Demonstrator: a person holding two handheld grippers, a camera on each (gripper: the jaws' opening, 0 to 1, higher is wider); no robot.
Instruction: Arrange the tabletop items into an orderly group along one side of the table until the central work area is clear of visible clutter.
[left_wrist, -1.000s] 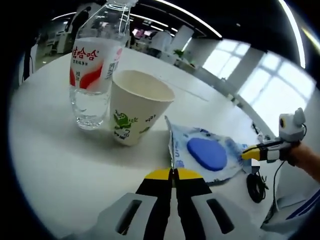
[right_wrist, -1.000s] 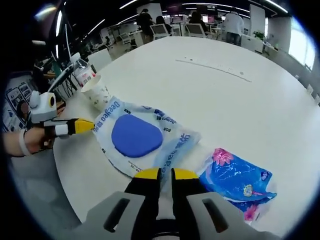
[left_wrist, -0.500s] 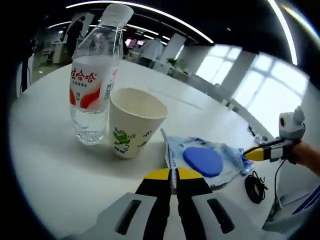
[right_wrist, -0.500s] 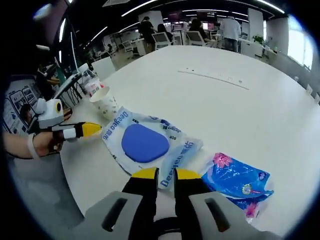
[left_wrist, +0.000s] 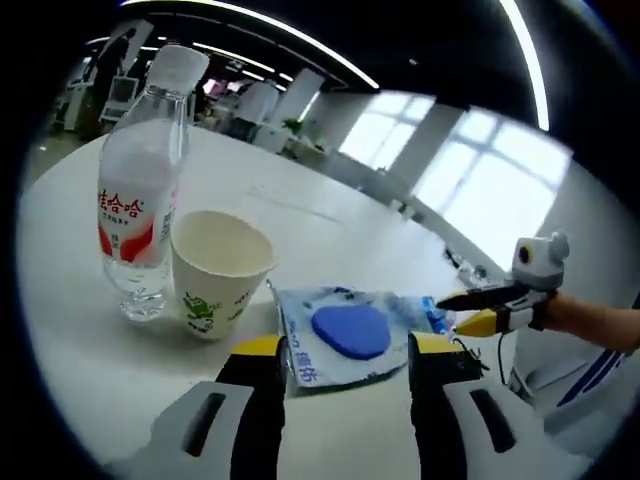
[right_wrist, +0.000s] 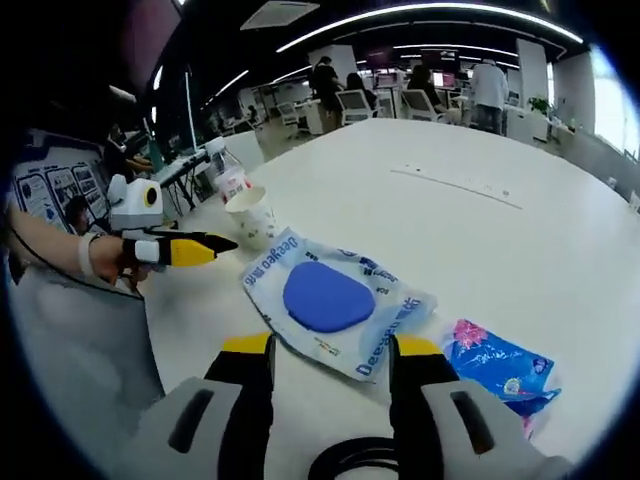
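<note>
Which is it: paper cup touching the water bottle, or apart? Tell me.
Cannot tell. In the left gripper view the paper cup overlaps the water bottle, so no contact or gap shows plainly; the right gripper view shows them too small.

Clear plastic bottle (left_wrist: 137, 225); matt paper cup (left_wrist: 216, 271); glossy plastic wipes pack (right_wrist: 334, 301)
</note>
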